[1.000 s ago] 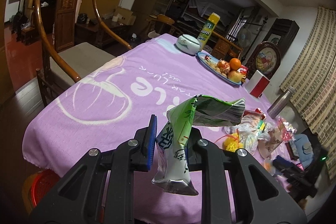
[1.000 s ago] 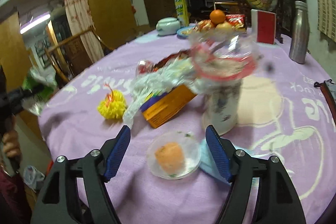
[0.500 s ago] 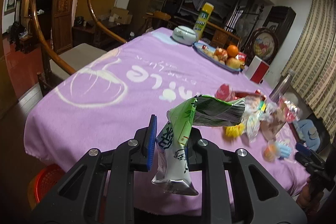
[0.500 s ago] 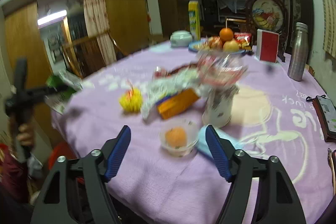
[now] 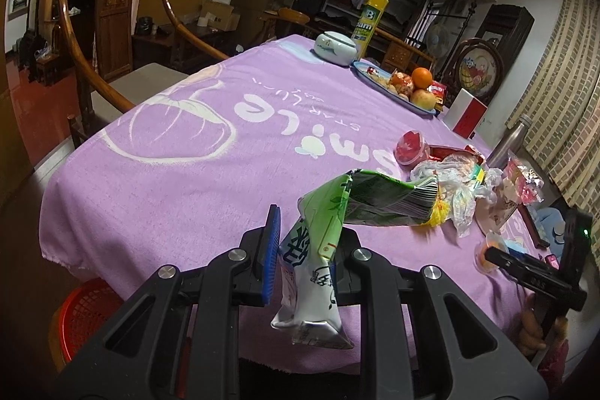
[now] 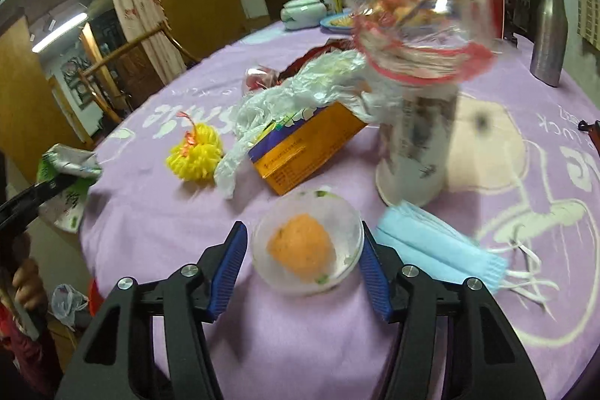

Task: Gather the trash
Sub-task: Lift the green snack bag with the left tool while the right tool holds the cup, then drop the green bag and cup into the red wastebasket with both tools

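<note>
My left gripper is shut on a crumpled green and white snack wrapper, held in the air over the near edge of the purple table. The wrapper also shows at the left of the right wrist view. My right gripper is open, its blue pads on either side of a clear plastic cup with an orange lump inside. A blue face mask, an orange box, a white plastic bag, a yellow pompom and a wrapped paper cup lie beyond.
A red basket stands on the floor below the table edge. A fruit plate, a white lidded dish, a yellow can and a steel bottle stand at the far side. A wooden chair is at the left.
My right gripper has moved forward, so the clear cup now sits between its pads. My left gripper still holds the wrapper and has swung a little toward the table.
</note>
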{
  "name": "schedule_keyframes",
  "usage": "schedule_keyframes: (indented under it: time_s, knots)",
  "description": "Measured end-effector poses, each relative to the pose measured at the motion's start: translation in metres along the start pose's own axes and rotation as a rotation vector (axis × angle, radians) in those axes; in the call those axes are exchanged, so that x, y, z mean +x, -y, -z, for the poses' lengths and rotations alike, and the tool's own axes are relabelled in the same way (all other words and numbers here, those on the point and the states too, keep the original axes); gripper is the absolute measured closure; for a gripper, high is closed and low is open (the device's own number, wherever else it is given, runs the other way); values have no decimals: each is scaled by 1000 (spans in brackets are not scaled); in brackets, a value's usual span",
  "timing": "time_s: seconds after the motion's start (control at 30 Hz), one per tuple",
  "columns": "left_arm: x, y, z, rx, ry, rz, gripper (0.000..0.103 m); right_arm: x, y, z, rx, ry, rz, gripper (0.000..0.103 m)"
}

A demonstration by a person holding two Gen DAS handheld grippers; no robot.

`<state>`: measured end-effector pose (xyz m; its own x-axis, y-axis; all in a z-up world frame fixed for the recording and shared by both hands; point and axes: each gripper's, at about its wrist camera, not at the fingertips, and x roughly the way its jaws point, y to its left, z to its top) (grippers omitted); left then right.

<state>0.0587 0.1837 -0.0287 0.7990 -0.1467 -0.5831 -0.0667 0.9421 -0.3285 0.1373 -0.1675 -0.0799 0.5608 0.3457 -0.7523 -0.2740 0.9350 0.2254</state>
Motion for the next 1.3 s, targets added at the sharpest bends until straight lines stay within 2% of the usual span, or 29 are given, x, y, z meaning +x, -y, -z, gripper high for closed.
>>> schedule_keyframes:
  time_s: [0.07, 0.23, 0.33, 0.5, 0.63, 0.8, 0.93, 0.97, 1.03, 1.07, 1.1, 1.3]
  knots:
    - [-1, -3, -1, -7, -1, -3, 81, -3, -3, -1, 13, 27, -13, 49]
    - [-12, -13, -7, -14, 15, -5, 81, -50, -12, -6, -24, 182, -82, 49]
    - [-25, -21, -8, 1, 21, -27, 81, -63, -19, -14, -36, 206, -129, 49]
    - [-49, -41, -6, 6, 13, -89, 81, -66, -43, -24, -81, 208, -166, 49]
    - [-68, -68, 0, 13, -17, -184, 81, -69, -75, -25, -131, 191, -235, 49]
    - [-86, -116, 17, -27, -79, -274, 81, -49, -136, -28, -224, 130, -296, 49]
    - [-88, -146, 32, -64, -125, -294, 80, -37, -183, -25, -289, 86, -347, 49]
    - [-87, -152, 36, -69, -138, -299, 77, -33, -197, -23, -313, 71, -356, 49]
    - [-83, -160, 43, -74, -165, -315, 54, -29, -217, -18, -344, 43, -369, 49]
    - [-83, -163, 44, -81, -170, -328, 32, -25, -229, -15, -365, 23, -377, 49]
    - [-84, -167, 46, -91, -160, -344, 19, -22, -239, -13, -384, 8, -382, 49]
    - [-107, -183, 47, -133, -60, -375, 10, -7, -297, 7, -486, -80, -426, 49]
